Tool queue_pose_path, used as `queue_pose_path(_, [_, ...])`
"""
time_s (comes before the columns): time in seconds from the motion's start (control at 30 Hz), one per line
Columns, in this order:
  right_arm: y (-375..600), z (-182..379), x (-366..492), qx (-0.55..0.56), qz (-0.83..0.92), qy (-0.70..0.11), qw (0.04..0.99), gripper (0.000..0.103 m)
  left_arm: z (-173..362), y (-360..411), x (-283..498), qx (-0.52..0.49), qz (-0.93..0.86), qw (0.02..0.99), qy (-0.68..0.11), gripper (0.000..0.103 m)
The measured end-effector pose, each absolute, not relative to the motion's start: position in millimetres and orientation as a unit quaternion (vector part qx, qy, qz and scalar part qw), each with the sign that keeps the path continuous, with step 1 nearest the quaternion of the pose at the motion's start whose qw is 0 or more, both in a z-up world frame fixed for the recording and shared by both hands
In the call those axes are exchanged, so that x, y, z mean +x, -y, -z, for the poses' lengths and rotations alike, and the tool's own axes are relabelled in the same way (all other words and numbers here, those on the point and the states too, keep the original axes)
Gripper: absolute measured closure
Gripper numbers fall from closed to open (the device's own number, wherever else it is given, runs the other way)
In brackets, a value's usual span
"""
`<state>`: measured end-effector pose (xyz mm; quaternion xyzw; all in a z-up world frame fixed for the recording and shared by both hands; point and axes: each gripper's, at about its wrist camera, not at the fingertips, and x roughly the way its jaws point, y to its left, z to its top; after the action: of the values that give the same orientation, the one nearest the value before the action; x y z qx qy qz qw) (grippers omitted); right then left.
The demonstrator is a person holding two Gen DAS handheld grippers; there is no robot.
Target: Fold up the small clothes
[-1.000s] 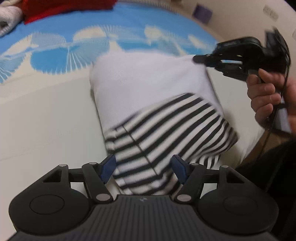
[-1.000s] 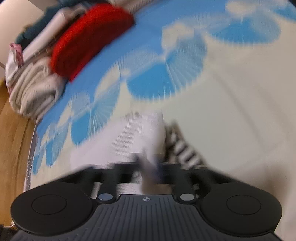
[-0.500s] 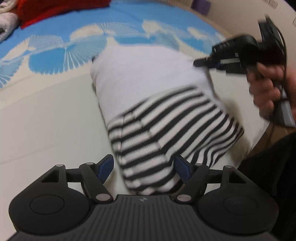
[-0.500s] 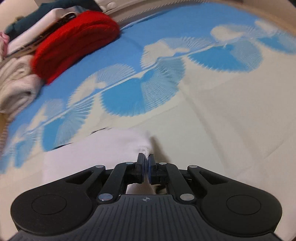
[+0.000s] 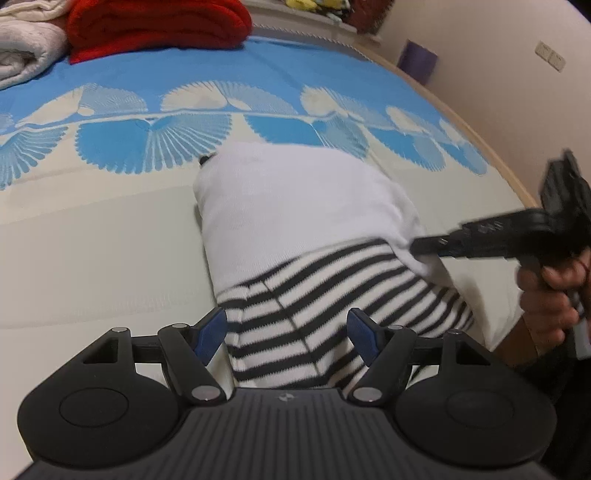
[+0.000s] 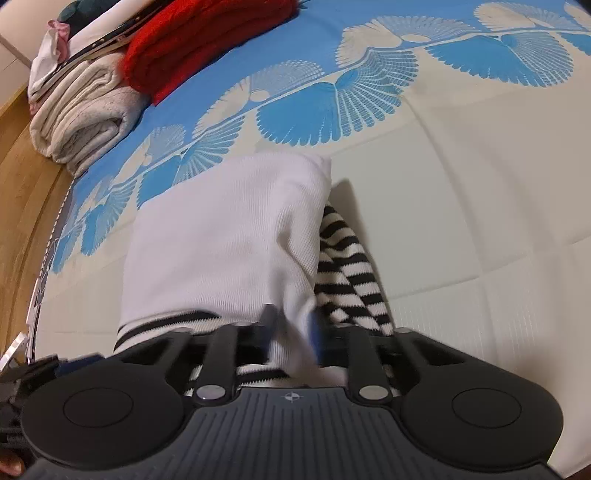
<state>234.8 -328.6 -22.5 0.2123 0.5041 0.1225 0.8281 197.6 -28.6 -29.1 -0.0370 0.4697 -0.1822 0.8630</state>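
While your left wrist camera looks across the bed (image 5: 92, 258), your left gripper (image 5: 286, 328) sits spread wide, its 2 blue pads on either side of the striped hem without pinching it. Your garment (image 5: 295, 206), white on top with black-and-white stripes nearest you, lies on the cream part of the bedspread, just short of the blue fan pattern. At the right, your right gripper (image 5: 424, 244) reaches in level and meets the white edge of the cloth, your right hand (image 5: 550, 295) around its handle. A red blanket (image 5: 155, 26) is folded at the far end.

From your right wrist camera, your right gripper (image 6: 291, 325) is clamped on a fold of white fabric from the garment (image 6: 221, 240), though the fingertips are blurred. Striped cloth trails to the right. A grey towel (image 6: 81, 114) lies beside the red blanket (image 6: 207, 40).
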Motion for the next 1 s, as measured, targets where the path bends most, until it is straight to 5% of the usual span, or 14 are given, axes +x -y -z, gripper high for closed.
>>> queue_pose_path(0.27, [368, 3, 215, 0.259, -0.089, -0.441, 0.855, 0.101, 26, 32, 200, -0.059, 0.195, 0.867, -0.456, 0.024])
queue_pose_path(0.5, [358, 17, 218, 0.186, -0.036, -0.489, 0.852, 0.101, 62, 41, 204, 0.027, 0.163, 0.829, -0.534, 0.017])
queue_pose_path(0.6, [359, 8, 213, 0.194, -0.043, -0.466, 0.862, 0.094, 50, 32, 203, -0.006, 0.178, 0.833, -0.523, 0.018])
queue_pose_path(0.7, [366, 8, 210, 0.234, -0.087, -0.468, 0.848, 0.061, 47, 32, 197, -0.005, 0.199, 0.831, -0.519, 0.018])
queue_pose_path(0.83, [358, 18, 207, 0.206, -0.119, -0.51, 0.826, 0.061, 67, 41, 191, 0.049, 0.209, 0.806, -0.552, 0.017])
queue_pose_path(0.9, [350, 27, 203, 0.165, -0.124, -0.538, 0.817, 0.066, 73, 42, 191, 0.062, 0.206, 0.801, -0.559, 0.016])
queue_pose_path(0.93, [347, 30, 200, 0.142, -0.129, -0.546, 0.816, 0.074, 73, 41, 190, 0.06, 0.206, 0.801, -0.558, 0.016])
queue_pose_path(0.97, [344, 32, 196, 0.127, -0.138, -0.551, 0.813, 0.097, 71, 39, 191, 0.058, 0.206, 0.802, -0.558, 0.016])
queue_pose_path(1.0, [344, 33, 193, 0.121, -0.145, -0.553, 0.811, 0.098, 70, 39, 191, 0.057, 0.205, 0.802, -0.558, 0.016])
